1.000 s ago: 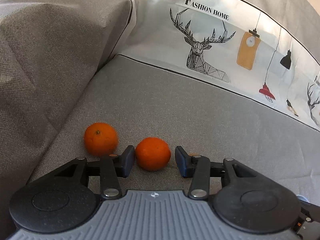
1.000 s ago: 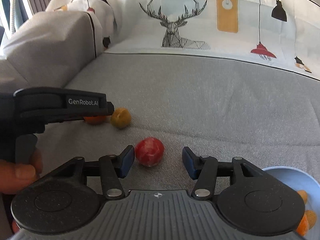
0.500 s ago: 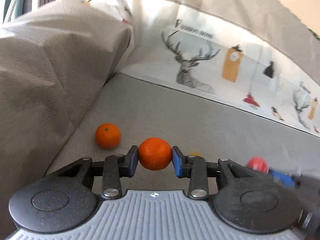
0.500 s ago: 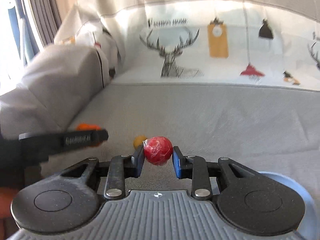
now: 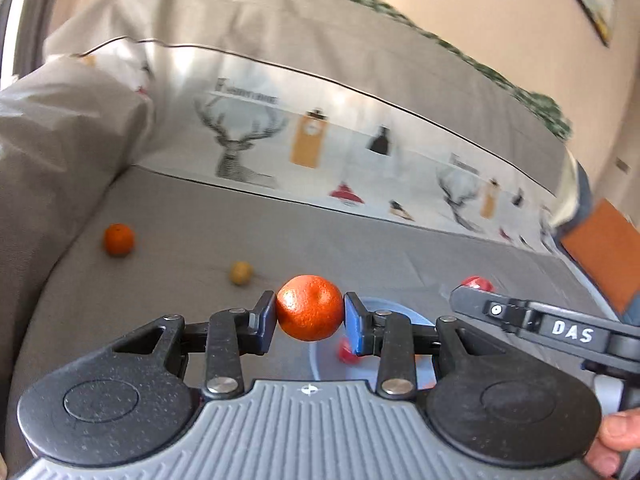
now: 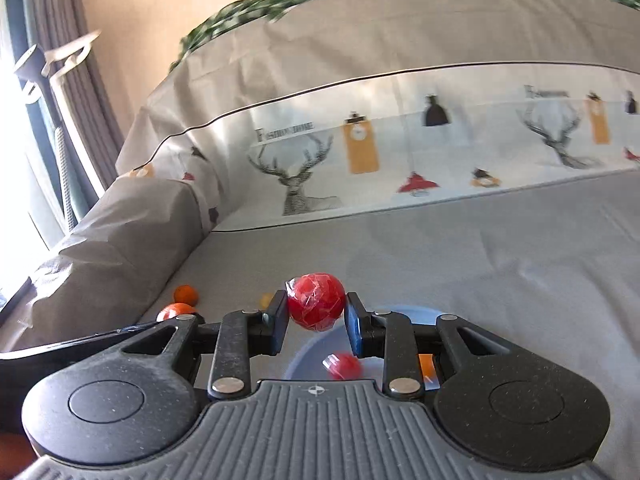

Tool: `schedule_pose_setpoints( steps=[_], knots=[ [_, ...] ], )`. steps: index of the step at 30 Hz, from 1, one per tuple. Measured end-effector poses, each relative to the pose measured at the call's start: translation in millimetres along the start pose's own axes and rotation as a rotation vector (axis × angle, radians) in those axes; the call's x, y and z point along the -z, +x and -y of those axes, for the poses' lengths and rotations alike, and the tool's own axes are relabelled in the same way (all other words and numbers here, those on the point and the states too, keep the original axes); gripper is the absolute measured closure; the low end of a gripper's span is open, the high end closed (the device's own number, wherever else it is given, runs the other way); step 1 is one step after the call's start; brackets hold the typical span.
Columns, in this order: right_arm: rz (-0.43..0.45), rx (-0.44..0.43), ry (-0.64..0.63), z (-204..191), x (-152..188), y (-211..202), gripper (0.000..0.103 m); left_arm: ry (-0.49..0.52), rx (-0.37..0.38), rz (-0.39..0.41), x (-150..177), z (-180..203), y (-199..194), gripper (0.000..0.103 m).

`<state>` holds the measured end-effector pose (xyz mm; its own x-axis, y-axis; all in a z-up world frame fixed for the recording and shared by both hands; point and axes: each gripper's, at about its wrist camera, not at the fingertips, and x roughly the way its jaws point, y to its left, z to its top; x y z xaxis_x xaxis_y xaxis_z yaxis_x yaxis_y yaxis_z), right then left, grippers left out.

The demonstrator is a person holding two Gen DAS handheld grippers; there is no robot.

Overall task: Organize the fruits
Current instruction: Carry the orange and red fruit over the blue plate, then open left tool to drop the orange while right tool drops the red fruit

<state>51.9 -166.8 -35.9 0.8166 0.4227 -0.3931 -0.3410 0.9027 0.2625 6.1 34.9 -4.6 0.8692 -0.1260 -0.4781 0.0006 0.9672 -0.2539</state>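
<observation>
My left gripper [image 5: 310, 316] is shut on an orange mandarin [image 5: 309, 307] and holds it above the near rim of a light blue bowl [image 5: 320, 356]. My right gripper [image 6: 316, 314] is shut on a red wrapped fruit [image 6: 316, 301] and holds it above the same bowl [image 6: 308, 354], which holds another red fruit [image 6: 343, 365] and orange pieces [image 6: 425, 362]. On the grey sofa seat lie a second mandarin [image 5: 118, 239] and a small yellow fruit [image 5: 241, 273]. The right gripper with its red fruit [image 5: 476, 282] also shows in the left wrist view.
The grey sofa armrest [image 5: 52, 152] rises on the left. The backrest cover with deer and lamp prints [image 5: 312, 148] runs along the back. An orange cushion [image 5: 600, 248] sits at the far right. A window with curtains [image 6: 52, 80] is at the left.
Both grippers closed on their fruits, lifted them off the seat and moved right over the blue bowl. The second mandarin and the yellow fruit stayed on the seat.
</observation>
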Motion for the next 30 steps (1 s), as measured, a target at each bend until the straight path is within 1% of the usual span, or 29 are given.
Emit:
schedule_pose_setpoints(
  steps=[4,8,11,14,21,30],
  knots=[
    [0.006,0.018,-0.007,17.8,22.1,-21.5,0.072,0.0,0.028,-0.024,12.5,10.3,-7.1,0.063],
    [0.02,0.037,-0.02,38.7,37.2,-35.8,0.072,0.0,0.045,-0.049,20.7,16.2,-5.3,0.063],
    [0.016,0.057,0.008,51.8,38.7,-35.7,0.072,0.03,0.04,-0.06,24.4,22.2,-1.0,0.063],
    [0.011,0.07,0.026,59.6,41.6,-34.6,0.072,0.039,0.042,-0.068,26.4,23.4,2.1,0.063],
    [-0.001,0.056,0.012,52.7,43.6,-26.2,0.072,0.086,0.038,-0.081,30.2,28.7,10.1,0.063],
    [-0.021,0.057,0.005,50.4,45.9,-17.3,0.072,0.082,0.042,-0.094,31.2,27.8,17.4,0.063]
  ],
)
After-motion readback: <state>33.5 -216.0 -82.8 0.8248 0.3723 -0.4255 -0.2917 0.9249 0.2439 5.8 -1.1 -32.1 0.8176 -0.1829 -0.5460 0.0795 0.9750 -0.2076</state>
